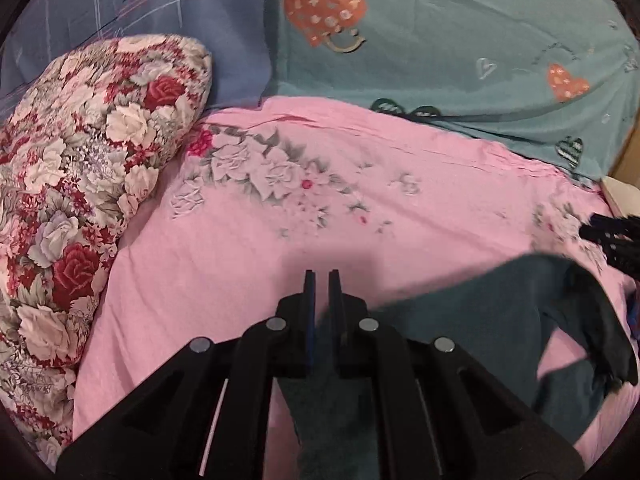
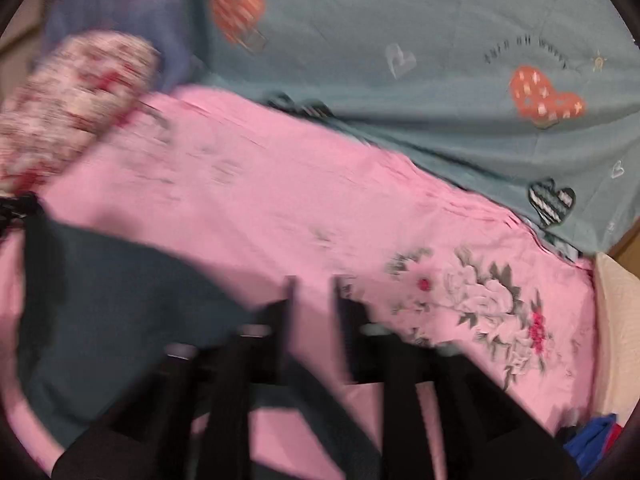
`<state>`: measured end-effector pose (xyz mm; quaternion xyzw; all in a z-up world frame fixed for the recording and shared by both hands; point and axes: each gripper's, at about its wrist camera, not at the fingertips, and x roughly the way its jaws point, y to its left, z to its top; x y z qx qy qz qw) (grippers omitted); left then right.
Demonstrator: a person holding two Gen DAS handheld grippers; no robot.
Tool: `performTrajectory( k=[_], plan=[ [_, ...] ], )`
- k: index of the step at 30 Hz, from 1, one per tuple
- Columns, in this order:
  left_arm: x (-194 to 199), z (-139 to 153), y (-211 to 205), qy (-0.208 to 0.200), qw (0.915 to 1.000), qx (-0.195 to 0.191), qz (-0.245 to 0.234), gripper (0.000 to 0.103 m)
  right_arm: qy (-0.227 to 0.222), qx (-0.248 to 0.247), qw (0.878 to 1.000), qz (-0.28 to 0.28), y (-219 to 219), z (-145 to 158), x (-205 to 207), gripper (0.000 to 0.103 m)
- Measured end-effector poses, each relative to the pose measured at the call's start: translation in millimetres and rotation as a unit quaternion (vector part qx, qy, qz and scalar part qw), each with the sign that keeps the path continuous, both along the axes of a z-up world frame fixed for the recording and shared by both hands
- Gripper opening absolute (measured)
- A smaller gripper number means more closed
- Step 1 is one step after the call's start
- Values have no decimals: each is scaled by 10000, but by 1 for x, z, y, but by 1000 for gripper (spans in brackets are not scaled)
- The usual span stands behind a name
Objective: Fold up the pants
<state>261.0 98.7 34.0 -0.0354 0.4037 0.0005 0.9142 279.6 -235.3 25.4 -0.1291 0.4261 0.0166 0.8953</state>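
Pink sheet (image 1: pixel 240 248); only left view shows left gripper (image 1: pixel 322 280) clamping pants (image 1: pixel 480 304).

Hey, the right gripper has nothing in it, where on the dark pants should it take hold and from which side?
The right gripper is open over the pink sheet. The left gripper is shut on one end of the pants. Probably best is the loose dark edge at the far end, approached from above, fingers straddling it: it looks raised off the sheet.
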Motion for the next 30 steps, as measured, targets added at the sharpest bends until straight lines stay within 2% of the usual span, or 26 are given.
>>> performTrajectory(
  k=[1,3,5,6,7,9,12,15,19,23,25,26,27,28,29,30],
  plan=[
    [10,-7,8,86,9999,15,141,6,-3,4,9999,-105,-3,-4,2,43],
    [6,-11,25,90,9993,-170,329,7,-105,418,9991,-52,-10,-4,-18,43],
    [-16,-8,30,-11,9995,-108,279,10,-119,554,9978,330,-8,-3,-58,43],
    [-32,-6,29,-39,9998,-61,166,19,-76,577,9969,537,-3,-3,-76,43],
    [-48,-5,27,-34,10000,-63,40,29,-27,561,9953,793,1,-6,-103,43],
    [-87,-5,20,-23,9997,-6,-224,39,59,442,9917,1203,11,-15,-148,44],
    [-144,-10,7,56,9979,88,-646,43,177,155,9841,1761,26,-35,-210,44],
    [-190,-28,1,285,9962,95,-814,48,224,-163,9765,2136,34,-59,-255,44],
    [-223,-61,1,698,9940,-39,-845,48,320,-241,9691,2435,40,-78,-283,44],
    [-219,-84,1,912,9925,-270,-764,48,351,-326,9712,2333,44,-88,-278,44],
    [-213,-88,-1,810,9939,-285,-685,49,409,-265,9743,2201,43,-92,-272,44],
    [-210,-89,0,779,9945,-340,-615,49,479,-156,9758,2129,43,-94,-268,44],
    [-208,-88,3,758,9947,-503,-488,41,516,-34,9771,2065,41,-94,-265,44],
    [-203,-88,7,772,9942,-646,-388,18,529,84,9779,2019,40,-95,-264,40],
    [-197,-89,13,814,9923,-867,-349,12,622,263,9778,1984,39,-96,-261,24],
    [-192,-90,18,820,9907,-1042,-292,9,730,477,9763,1979,38,-96,-258,16]
  ],
)
